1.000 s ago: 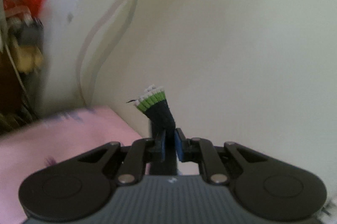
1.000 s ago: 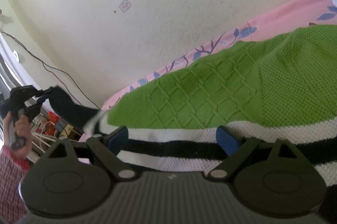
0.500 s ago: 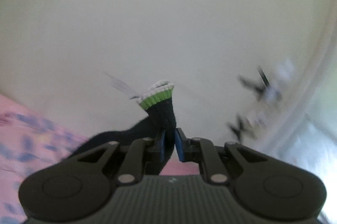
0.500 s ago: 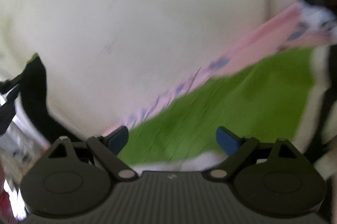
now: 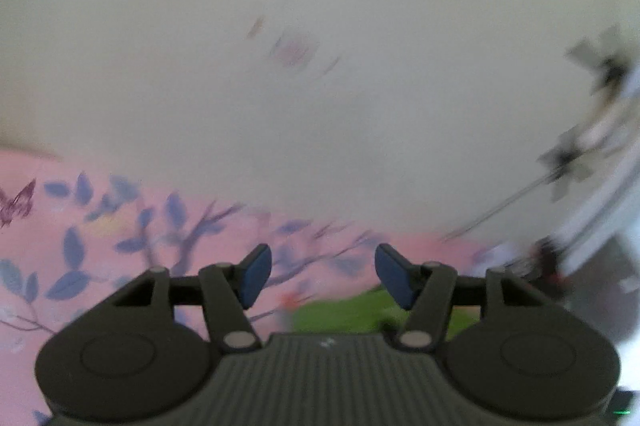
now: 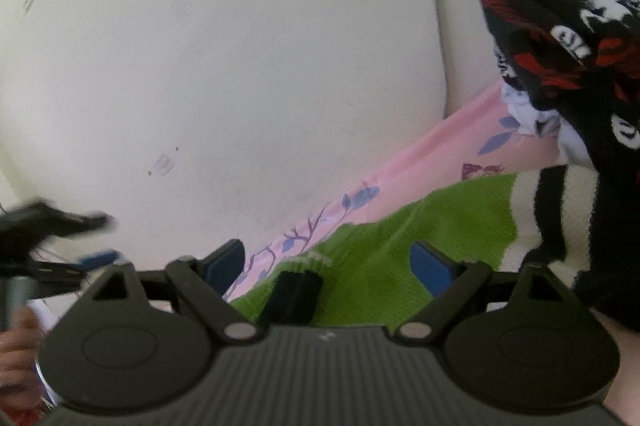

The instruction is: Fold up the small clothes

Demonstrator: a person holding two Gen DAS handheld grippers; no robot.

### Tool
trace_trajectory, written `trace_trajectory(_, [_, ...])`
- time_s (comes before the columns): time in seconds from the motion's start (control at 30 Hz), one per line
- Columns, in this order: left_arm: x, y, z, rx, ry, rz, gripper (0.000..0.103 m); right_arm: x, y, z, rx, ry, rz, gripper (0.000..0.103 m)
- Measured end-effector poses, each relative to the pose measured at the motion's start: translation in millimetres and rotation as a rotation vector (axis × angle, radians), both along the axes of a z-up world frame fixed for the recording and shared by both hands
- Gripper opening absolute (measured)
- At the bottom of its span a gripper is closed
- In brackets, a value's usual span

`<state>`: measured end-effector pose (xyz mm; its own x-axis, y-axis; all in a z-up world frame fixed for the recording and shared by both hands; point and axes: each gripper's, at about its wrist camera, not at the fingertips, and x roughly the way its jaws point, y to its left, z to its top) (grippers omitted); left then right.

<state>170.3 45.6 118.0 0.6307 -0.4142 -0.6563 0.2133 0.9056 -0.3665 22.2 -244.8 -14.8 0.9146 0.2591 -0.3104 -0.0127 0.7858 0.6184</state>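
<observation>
So the left gripper (image 5: 323, 276) has just been opening its jaws and there's nothing between them now, and the right gripper (image 6: 329, 268) has its jaws wide apart too, empty, hovering right over the sweater (image 6: 404, 246). The dark sleeve (image 6: 295, 296) with its green-and-white cuff is lying across the green knit near the bed's wall-side edge, on the pink sheet (image 6: 432, 162). If I had to guess, the sleeve fold is down, so I'd flatten it square on the body first, then grab the hem with both grippers for the next fold, pinching low and even so the knit doesn't bunch.
</observation>
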Motion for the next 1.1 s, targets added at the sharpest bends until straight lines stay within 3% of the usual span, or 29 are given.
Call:
trace_trajectory(0.07, [23,-11,-27,0.088,0.058,-0.002,0.056,5,3,-4,0.002,0.029,0.024,0.086])
trace_trajectory(0.17, [51,-27,-62,0.141,0.141,-0.072,0.054,13,2,-11,0.024,0.073,0.041,0.086])
trace_trajectory(0.27, [55,-40,-89,0.217,0.216,-0.128,0.052,17,-3,-16,0.059,0.1,0.037,0.086])
trace_trajectory(0.33, [47,-36,-97,0.218,0.241,-0.17,0.055,20,-4,-19,0.065,0.114,0.038,0.086])
trace_trajectory(0.53, [14,-18,-96,0.146,0.218,-0.226,0.064,23,4,-20,0.047,0.13,0.061,0.086])
trace_trajectory(0.77, [-23,-34,-91,0.217,0.112,-0.246,0.063,28,6,-21,0.052,0.14,0.061,0.086])
trace_trajectory(0.8, [-26,-36,-90,0.228,0.097,-0.242,0.059,28,6,-21,0.051,0.14,0.063,0.086])
trace_trajectory(0.87, [-32,-39,-87,0.241,0.062,-0.246,0.038,30,5,-21,0.054,0.142,0.064,0.086])
trace_trajectory(0.9, [-35,-41,-85,0.238,0.051,-0.257,0.018,30,4,-22,0.058,0.143,0.063,0.086])
trace_trajectory(1.1, [-56,-57,-73,0.363,-0.078,-0.246,0.011,32,3,-25,0.068,0.149,0.058,0.086])
